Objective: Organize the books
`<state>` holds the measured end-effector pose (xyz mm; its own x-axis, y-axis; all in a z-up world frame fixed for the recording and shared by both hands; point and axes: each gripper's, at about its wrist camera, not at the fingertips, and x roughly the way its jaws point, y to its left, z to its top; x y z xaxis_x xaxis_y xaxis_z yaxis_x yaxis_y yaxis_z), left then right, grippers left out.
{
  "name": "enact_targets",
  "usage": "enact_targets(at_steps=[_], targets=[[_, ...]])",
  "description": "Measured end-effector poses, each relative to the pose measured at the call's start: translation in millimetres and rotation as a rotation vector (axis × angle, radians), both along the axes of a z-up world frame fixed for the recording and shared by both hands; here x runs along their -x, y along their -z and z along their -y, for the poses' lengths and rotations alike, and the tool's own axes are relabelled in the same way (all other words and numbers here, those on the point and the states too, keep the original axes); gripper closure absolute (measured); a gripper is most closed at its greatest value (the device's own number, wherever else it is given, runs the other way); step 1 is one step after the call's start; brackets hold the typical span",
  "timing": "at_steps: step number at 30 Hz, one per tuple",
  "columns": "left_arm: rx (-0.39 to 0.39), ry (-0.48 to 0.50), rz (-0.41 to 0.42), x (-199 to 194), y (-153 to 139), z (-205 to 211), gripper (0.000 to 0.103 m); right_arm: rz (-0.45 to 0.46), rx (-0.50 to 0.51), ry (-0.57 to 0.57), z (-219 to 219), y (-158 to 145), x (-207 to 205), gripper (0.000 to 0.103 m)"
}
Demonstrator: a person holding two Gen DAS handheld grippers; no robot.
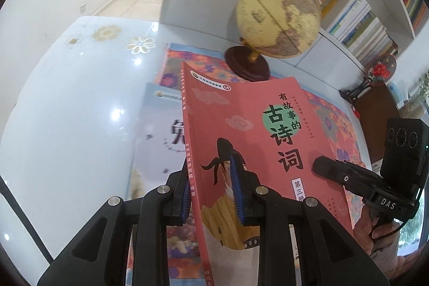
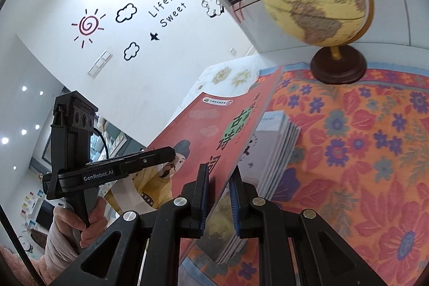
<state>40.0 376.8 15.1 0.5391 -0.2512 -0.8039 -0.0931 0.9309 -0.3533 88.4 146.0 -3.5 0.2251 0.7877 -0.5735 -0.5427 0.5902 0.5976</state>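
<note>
Both grippers point(image 1: 211, 195) point(image 2: 218, 195) clamped on red book point(image 1: 257, 125).

Your left tongs point(image 1: 211, 195) are matte black plastic: two angular arms with triangular cut-outs, a round silver screw head on each link, and ribbed blue pads point(image 1: 237, 186) lining the fingers. Your right tongs point(image 2: 218, 196) are built the same way. Seen from the other side, each carries a black camera box with three round lenses at its 12 o'clock end; one body reads "DAS", the other "GenRobot.AI", with a thin black cable trailing off. Your sleeve point(image 2: 57, 245) at 7 o'clock is pale, soft fabric.
</note>
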Motion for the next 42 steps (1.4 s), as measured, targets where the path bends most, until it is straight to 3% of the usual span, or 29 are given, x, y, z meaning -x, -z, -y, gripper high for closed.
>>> enact_targets(at_steps=[7,19,26,42], targets=[[0.057,-0.035,-0.026,-4.5,25.8,-22.7,0.081,-0.007,0.021,-0.007,-19.8,18.3,-4.0,0.088],[0.073,-0.078,-0.069,-4.5,59.6,-38.7,0.080,-0.087,0.056,-0.003,-38.0,57.6,-9.2,0.088],[0.049,-0.081,-0.060,-8.0,59.7,-35.8,0.079,-0.134,0.049,0.029,-35.3,69.3,-8.4,0.088],[0.037,-0.140,-0.065,-7.6,57.3,-42.6,0.077,-0.133,0.053,0.058,-38.3,68.5,-4.8,0.088]])
